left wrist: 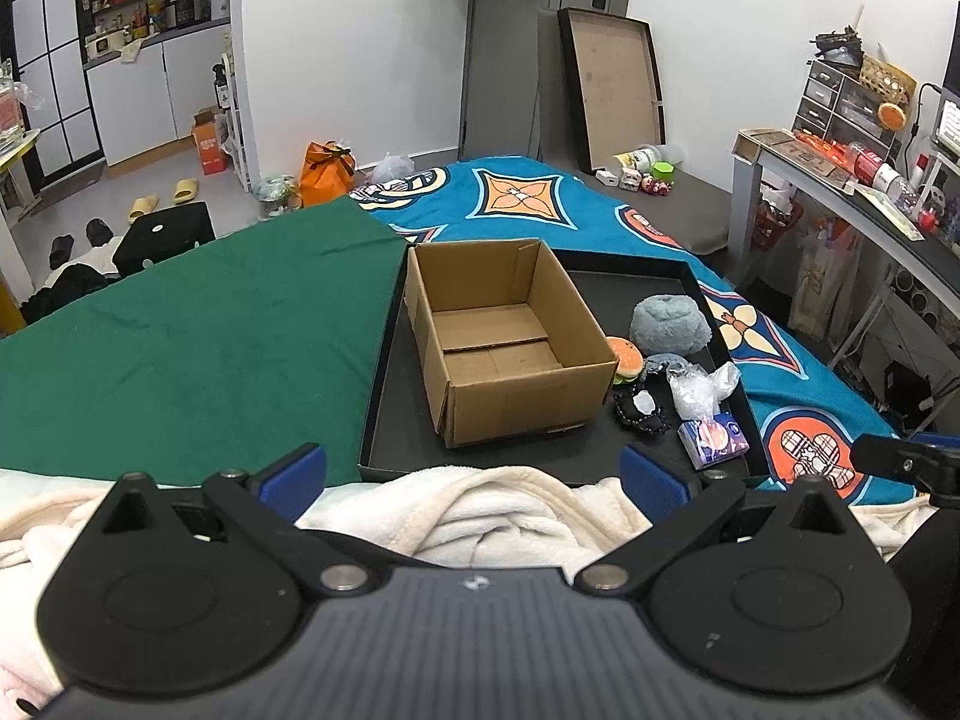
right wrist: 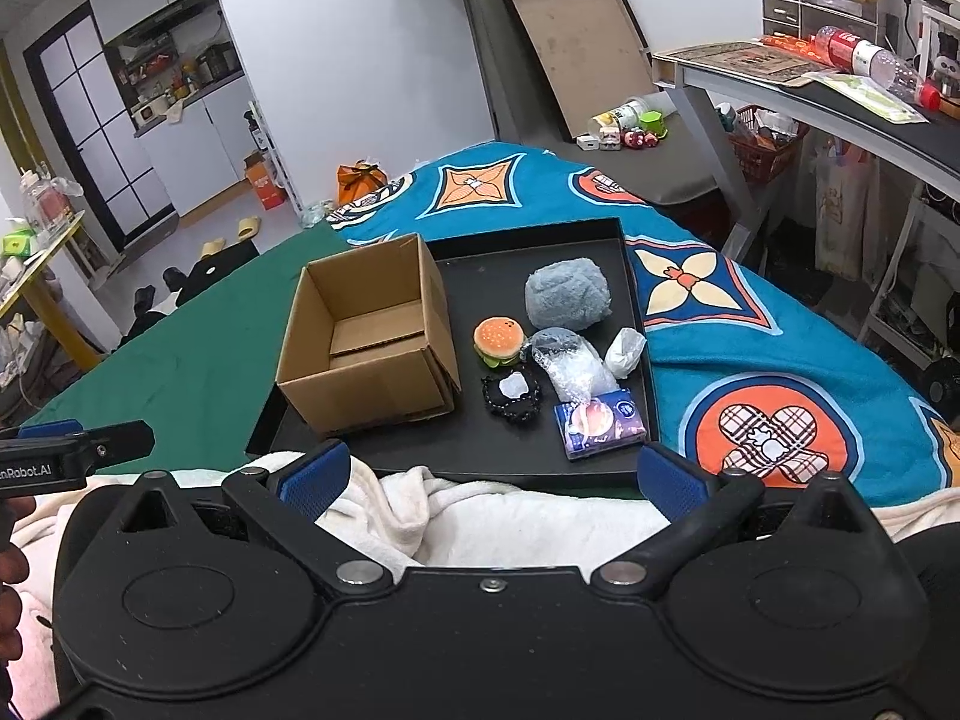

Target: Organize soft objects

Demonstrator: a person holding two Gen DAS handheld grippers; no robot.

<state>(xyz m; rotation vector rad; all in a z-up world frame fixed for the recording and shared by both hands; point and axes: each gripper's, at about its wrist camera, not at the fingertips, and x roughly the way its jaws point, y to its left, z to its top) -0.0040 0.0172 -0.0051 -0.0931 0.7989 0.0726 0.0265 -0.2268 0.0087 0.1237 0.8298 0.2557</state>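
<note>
Both grippers — left gripper [left wrist: 474,474] and right gripper [right wrist: 489,477] — hung spread, grasping nothing. The cardboard box [left wrist: 501,339] hid part of the black tray [left wrist: 384,420].

Desk [right wrist: 750,69], orange bag [left wrist: 327,174], yellow slippers [left wrist: 162,197] — all well apart.

Both wrist views look forward and slightly down across the bed, from low and near its front edge. Left view sits further left. Shared: shallow black rectangular tray [left wrist: 384,372] [right wrist: 636,276], open brown cardboard box [left wrist: 528,396] [right wrist: 366,396], room beyond.
</note>
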